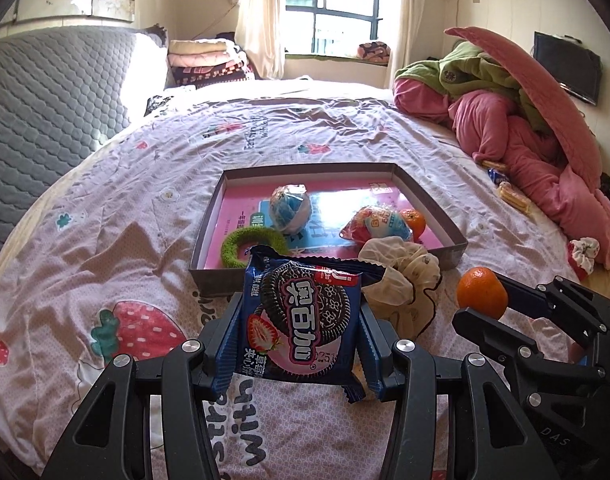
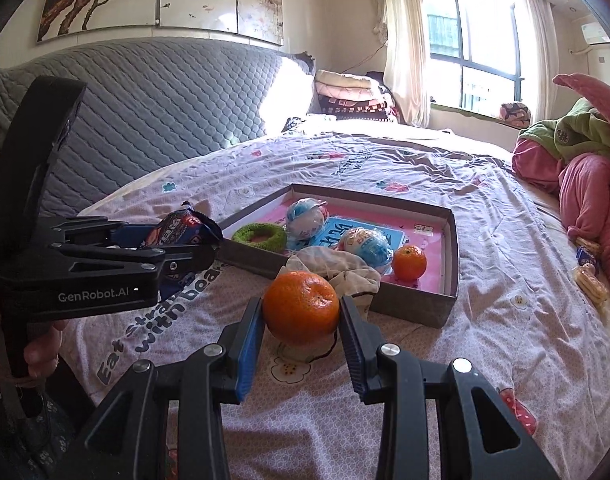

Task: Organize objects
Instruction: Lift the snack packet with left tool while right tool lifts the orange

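Clearly, "GenRobot.AI" marks the left gripper (image 2: 209, 246) holding an Oreo packet (image 1: 301, 316).

A blue Oreo strawberry cookie packet (image 1: 301, 316) stands upright, clamped in the left tool (image 1: 301, 344) above the bed. Right of it, an orange tangerine (image 2: 301, 306) sits pinched in the right tool (image 2: 301, 344). Beyond both, the shallow cardboard tray (image 1: 421, 188) holds a green ring (image 1: 247, 246), two wrapped balls (image 1: 291, 208), and a second tangerine (image 1: 413, 222); a cream scrunchie (image 1: 401, 280) drapes over its near rim.
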### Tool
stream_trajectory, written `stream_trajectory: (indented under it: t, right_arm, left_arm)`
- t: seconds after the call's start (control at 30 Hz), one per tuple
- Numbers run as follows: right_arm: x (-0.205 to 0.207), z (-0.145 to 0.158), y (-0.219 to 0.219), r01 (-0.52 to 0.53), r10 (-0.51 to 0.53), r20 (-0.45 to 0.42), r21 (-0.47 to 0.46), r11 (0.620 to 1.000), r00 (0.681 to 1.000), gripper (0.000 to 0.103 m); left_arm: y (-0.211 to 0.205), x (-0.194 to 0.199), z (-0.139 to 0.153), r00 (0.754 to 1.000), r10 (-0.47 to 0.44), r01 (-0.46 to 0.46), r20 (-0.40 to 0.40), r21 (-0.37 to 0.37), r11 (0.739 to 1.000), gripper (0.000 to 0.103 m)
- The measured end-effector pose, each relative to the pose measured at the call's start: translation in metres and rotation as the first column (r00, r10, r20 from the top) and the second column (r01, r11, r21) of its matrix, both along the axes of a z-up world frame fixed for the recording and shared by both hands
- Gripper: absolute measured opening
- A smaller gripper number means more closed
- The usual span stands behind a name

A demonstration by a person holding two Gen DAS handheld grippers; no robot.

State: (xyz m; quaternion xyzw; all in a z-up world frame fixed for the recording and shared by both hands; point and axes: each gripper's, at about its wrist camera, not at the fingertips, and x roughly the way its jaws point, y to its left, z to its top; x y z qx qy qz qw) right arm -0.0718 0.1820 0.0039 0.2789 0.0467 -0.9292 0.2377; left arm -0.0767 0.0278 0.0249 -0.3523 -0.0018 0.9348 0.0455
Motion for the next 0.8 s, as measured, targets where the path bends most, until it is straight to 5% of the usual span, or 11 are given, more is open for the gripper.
stream_trajectory:
  t: [0.8]
  right_arm:
    - [-0.012, 0.015, 0.016, 0.052, -0.053, -0.018, -0.069, 0.996, 0.998, 0.038]
  left_arm:
    - [0.005, -0.007, 0.008, 1.0, 0.007, -0.006, -0.03, 0.019, 1.0, 0.053]
